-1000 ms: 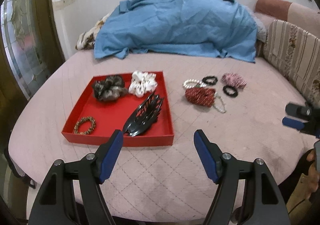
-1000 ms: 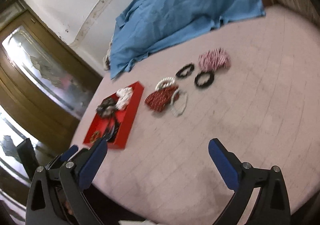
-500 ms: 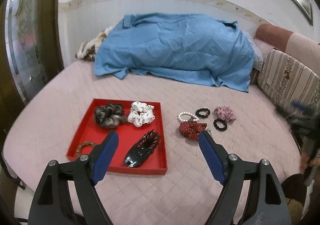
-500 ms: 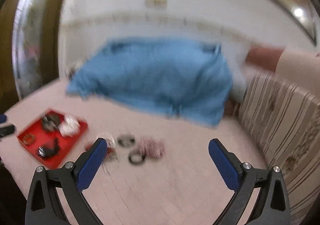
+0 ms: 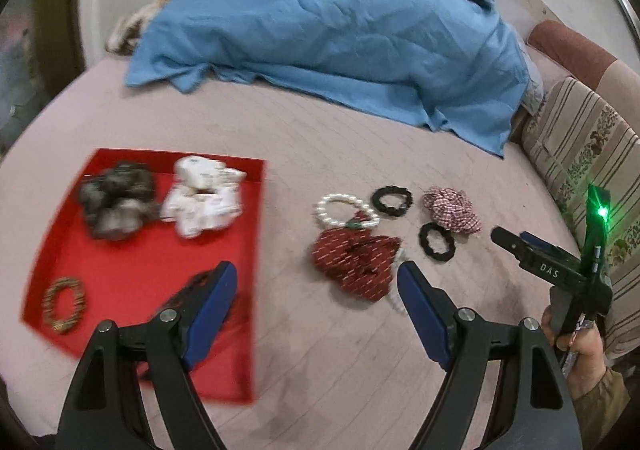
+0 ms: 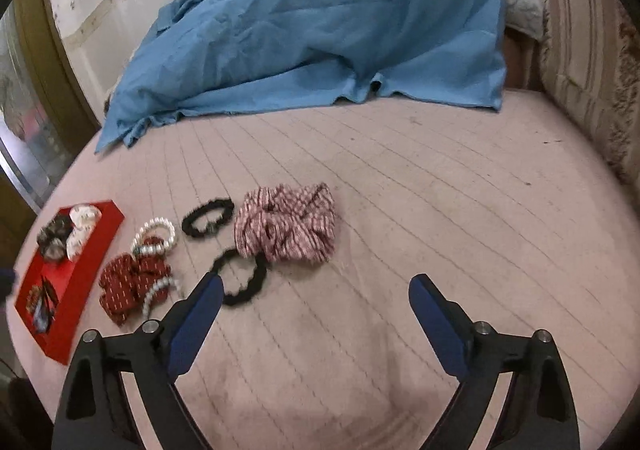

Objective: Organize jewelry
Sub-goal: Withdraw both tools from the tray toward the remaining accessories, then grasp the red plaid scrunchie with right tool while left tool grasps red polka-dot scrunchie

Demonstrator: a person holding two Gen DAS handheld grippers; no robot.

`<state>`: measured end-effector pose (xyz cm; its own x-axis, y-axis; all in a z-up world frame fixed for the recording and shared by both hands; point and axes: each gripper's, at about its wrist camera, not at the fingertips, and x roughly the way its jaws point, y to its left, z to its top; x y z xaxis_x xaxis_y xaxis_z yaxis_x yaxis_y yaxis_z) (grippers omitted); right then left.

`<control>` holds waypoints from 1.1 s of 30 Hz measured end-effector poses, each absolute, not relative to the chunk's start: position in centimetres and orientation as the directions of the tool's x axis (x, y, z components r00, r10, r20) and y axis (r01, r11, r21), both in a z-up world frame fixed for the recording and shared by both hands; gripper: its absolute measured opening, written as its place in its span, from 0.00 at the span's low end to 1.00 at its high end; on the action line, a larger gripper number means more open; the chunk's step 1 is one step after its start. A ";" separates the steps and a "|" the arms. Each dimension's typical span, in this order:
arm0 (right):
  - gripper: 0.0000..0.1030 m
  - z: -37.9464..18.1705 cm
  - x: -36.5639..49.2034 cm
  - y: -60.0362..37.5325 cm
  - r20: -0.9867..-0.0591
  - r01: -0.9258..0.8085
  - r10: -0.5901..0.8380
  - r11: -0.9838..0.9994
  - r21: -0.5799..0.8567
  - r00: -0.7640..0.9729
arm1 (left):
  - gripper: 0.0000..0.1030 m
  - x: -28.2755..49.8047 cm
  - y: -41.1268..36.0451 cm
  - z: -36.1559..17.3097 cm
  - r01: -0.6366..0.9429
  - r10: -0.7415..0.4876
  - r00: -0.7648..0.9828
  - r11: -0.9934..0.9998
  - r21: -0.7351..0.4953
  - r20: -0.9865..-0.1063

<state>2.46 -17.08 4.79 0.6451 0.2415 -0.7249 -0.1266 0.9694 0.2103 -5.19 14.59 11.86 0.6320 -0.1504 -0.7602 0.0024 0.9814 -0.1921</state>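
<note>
My left gripper (image 5: 316, 270) hangs open just above the bed, with a dark red scrunchie (image 5: 354, 260) lying below the gap between its fingers, untouched. A pearl bracelet (image 5: 340, 210), two black hair ties (image 5: 392, 200) (image 5: 436, 242) and a red-white checked scrunchie (image 5: 452, 212) lie beside it. The red tray (image 5: 132, 282) on the left holds a dark scrunchie (image 5: 114, 206), a white scrunchie (image 5: 204, 194), a beaded bracelet (image 5: 64, 304) and a black hair claw partly hidden by my left finger. My right gripper (image 6: 316, 282) is wide, its jaws closing on nothing, near the checked scrunchie (image 6: 288, 230) and a black tie (image 6: 240, 276).
A crumpled blue sheet (image 5: 340, 30) covers the far part of the pink quilted bed (image 6: 420, 190). A striped cushion (image 5: 580, 162) lines the right side. The hand holding the right gripper (image 5: 510, 236) shows at the right edge.
Both grippers swung back down over the bed and closer to the loose items. The left now hovers over the dark red scrunchie; the right faces the checked scrunchie.
</note>
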 end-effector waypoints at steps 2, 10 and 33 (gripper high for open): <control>0.91 4.6 3.4 -17.1 -0.721 -0.129 0.253 0.966 0.223 0.645 | 0.79 -3.6 13.6 10.9 0.015 -0.174 0.613 0.978 -0.209 -0.771; 0.85 2.7 7.3 -17.8 -0.725 -0.097 0.322 0.937 0.335 0.609 | 0.74 0.6 11.3 8.0 0.039 -0.188 0.556 0.979 -0.201 -0.810; 0.13 3.3 8.5 -18.5 -0.650 -0.121 0.498 0.837 0.534 0.574 | 0.03 -2.0 9.9 9.4 0.104 -0.205 0.583 0.979 -0.177 -0.786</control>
